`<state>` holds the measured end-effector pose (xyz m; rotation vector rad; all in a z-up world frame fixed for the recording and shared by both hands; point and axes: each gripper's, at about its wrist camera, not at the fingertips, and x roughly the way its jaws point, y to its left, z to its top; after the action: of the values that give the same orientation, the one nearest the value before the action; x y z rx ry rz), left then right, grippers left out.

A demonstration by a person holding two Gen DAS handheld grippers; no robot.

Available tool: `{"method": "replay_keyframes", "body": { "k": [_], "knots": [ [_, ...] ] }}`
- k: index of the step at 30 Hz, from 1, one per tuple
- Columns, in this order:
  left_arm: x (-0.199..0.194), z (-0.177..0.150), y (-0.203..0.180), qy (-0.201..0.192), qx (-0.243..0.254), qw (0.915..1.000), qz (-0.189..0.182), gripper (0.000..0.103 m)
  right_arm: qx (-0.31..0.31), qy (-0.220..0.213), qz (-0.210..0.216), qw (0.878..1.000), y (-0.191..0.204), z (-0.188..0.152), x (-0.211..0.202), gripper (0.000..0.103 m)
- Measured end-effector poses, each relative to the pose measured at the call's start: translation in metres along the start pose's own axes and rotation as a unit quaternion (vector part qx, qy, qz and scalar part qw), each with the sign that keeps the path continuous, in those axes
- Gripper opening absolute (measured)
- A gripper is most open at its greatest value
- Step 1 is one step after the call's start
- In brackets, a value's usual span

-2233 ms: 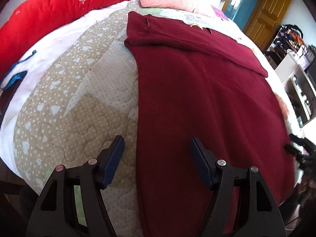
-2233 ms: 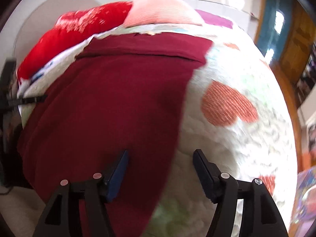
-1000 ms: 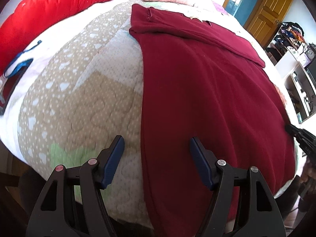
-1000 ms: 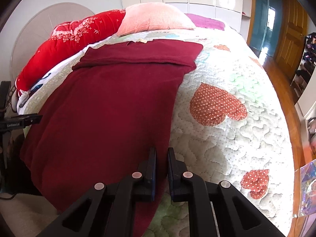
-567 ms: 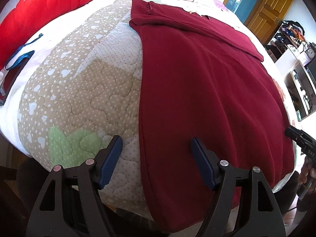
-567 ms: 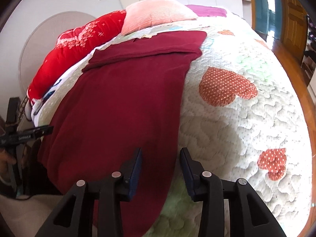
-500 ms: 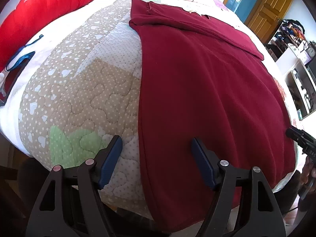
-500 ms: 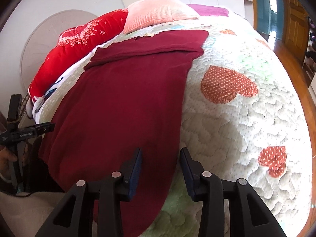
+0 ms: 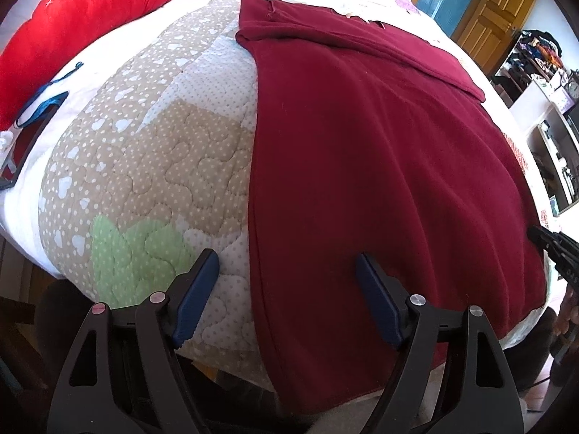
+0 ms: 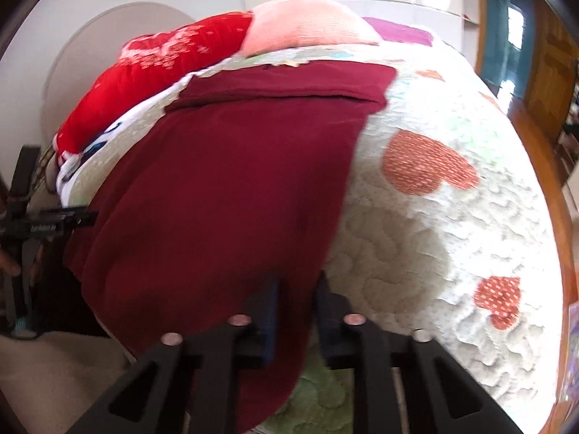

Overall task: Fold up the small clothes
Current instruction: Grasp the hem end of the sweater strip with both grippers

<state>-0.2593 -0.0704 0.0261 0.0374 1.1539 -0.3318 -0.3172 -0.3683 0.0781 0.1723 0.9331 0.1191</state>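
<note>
A dark red garment (image 9: 380, 152) lies spread flat on the quilted bed, its far part folded over near the pillows; it also shows in the right wrist view (image 10: 224, 195). My left gripper (image 9: 287, 278) is open, its jaws straddling the garment's left hem edge near the bed's front. My right gripper (image 10: 295, 303) has its jaws close together around the garment's right front edge; the view is blurred. The right gripper's tip shows in the left wrist view (image 9: 553, 249), and the left gripper shows in the right wrist view (image 10: 54, 224).
The patchwork quilt (image 9: 144, 166) covers the bed, with red heart patches (image 10: 423, 166) on the right side. A red duvet (image 9: 90, 11) and a pink pillow (image 10: 307, 25) lie at the head. Shelves (image 9: 550, 126) and a wooden door (image 9: 495, 3) stand beyond.
The right gripper's jaws have narrowed onto the garment's front right edge and the view has swung and blurred. The left gripper stays open and has hardly moved.
</note>
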Motion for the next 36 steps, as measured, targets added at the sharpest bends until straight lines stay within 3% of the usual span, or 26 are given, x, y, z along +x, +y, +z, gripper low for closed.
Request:
{"method": "replay_keyframes", "body": {
  "k": [7, 12, 22, 33, 35, 36],
  "knots": [
    [-0.008, -0.016, 0.005, 0.021, -0.012, 0.9996, -0.013, 0.079, 0.032, -0.005, 0.031, 0.999, -0.013, -0.006, -0.007, 0.011],
    [-0.01, -0.031, 0.012, 0.025, -0.036, 0.9987, -0.027, 0.079, 0.07, 0.007, 0.097, 0.993, -0.024, -0.018, -0.014, 0.039],
    [-0.001, -0.038, 0.013, 0.052, -0.05, 0.9963, -0.049, 0.093, 0.056, 0.03, 0.182, 0.981, -0.021, -0.041, -0.017, 0.045],
    [0.0, -0.032, 0.021, 0.042, -0.066, 0.9951, -0.059, 0.093, 0.116, 0.024, 0.284, 0.952, -0.031, -0.057, -0.008, 0.045],
    [-0.002, -0.033, 0.022, 0.039, -0.063, 0.9957, -0.055, 0.089, 0.122, 0.023, 0.297, 0.947, -0.028, -0.056, -0.004, 0.045],
    [-0.004, -0.034, 0.025, 0.038, -0.064, 0.9959, -0.051, 0.081, 0.12, 0.024, 0.303, 0.945, -0.027, -0.055, -0.004, 0.045]
  ]
}}
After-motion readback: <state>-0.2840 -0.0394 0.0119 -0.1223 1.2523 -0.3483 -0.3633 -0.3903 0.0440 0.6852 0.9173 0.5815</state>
